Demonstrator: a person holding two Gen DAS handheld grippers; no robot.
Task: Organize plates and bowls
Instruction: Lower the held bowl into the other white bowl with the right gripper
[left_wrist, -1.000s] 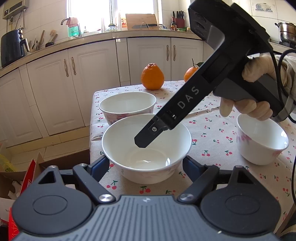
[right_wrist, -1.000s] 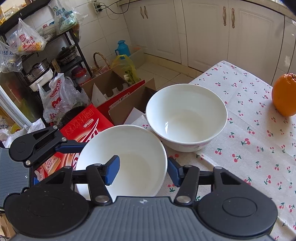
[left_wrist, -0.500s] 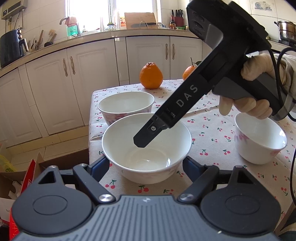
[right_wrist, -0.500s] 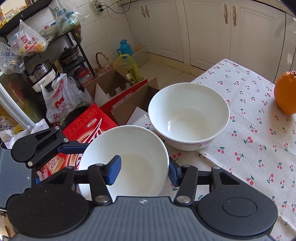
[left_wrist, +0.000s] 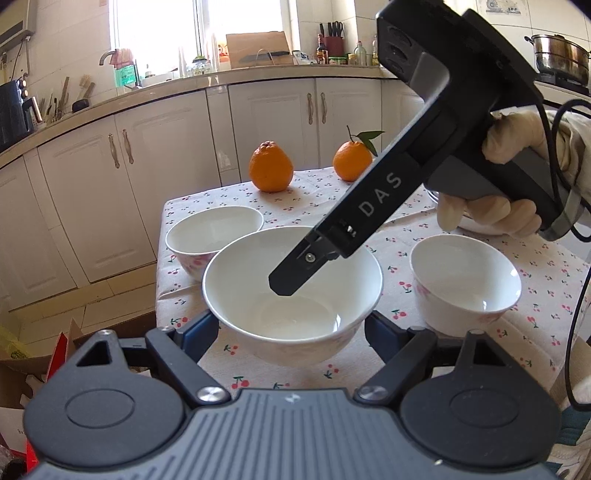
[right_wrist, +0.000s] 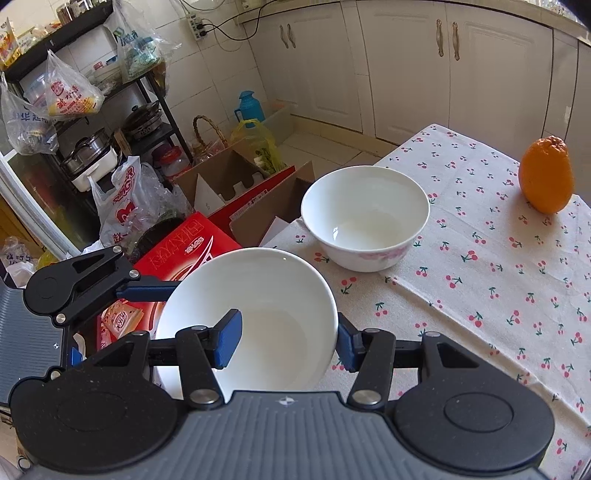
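A large white bowl (left_wrist: 291, 295) hangs above the cherry-print tablecloth (left_wrist: 461, 236), held on two sides. My left gripper (left_wrist: 291, 328) is shut on it, one finger at each side. My right gripper (right_wrist: 288, 341) pinches the bowl's (right_wrist: 251, 314) rim, one finger (right_wrist: 229, 343) inside and one (right_wrist: 345, 347) outside; its finger (left_wrist: 295, 273) dips into the bowl in the left wrist view. A second bowl (left_wrist: 214, 240) with pink flowers stands behind on the left (right_wrist: 365, 218). A third bowl (left_wrist: 465, 284) stands on the right.
Two oranges (left_wrist: 271, 171) (left_wrist: 352, 160) sit at the table's far edge; one shows in the right wrist view (right_wrist: 546, 181). Off the table's left edge are cardboard boxes (right_wrist: 229, 184), a red box (right_wrist: 184, 251) and a cluttered shelf (right_wrist: 74, 110). White cabinets (left_wrist: 147, 147) stand beyond.
The large bowl has risen off the tablecloth with both grippers; the table and the other bowls now sit lower and farther in both views.
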